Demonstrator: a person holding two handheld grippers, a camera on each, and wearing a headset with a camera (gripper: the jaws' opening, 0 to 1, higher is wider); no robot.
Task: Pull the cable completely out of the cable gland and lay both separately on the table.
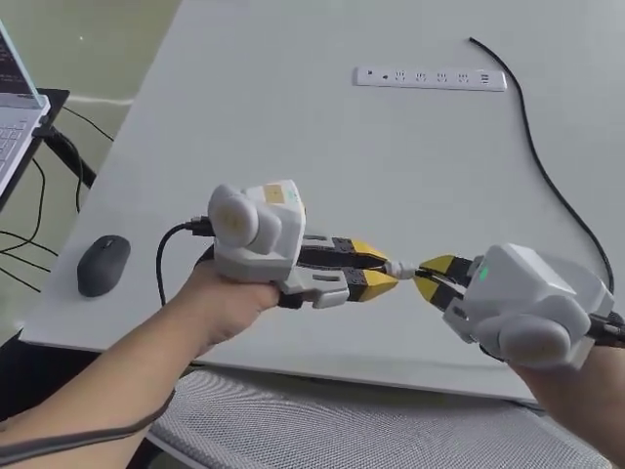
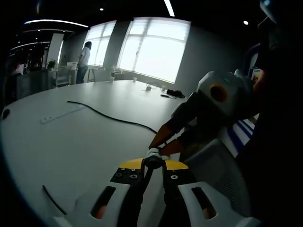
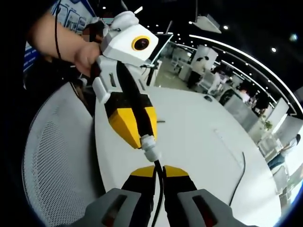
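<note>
I have the work held in the air between my two tools, just above the near edge of the table (image 1: 293, 117). My left gripper (image 1: 381, 274) is pressed together on the back of the white cable gland (image 1: 398, 266), whose nose pokes out past the yellow tips. My right gripper (image 1: 435, 272) faces it from the right, pinched on the black cable (image 3: 160, 184) just where it leaves the gland.

The likeliest failure, I think, is slip. If the gland's seal grips hard, my right jaws may skid along the smooth jacket instead of drawing the cable out. The left pinch is on a small rounded part, so a pull off the gland's axis could twist it loose. Everything sits over the table's edge and the mesh chair (image 1: 322, 420) — a dropped piece could fall there rather than on the table. A sudden release could also fling my hands apart.

I cannot tell how much cable remains inside the gland, or whether its nut is slackened. In the left gripper view a dark line runs back between my jaws — cable tail or mere shadow, I cannot say. The cable's free end is hidden under my right tool.
</note>
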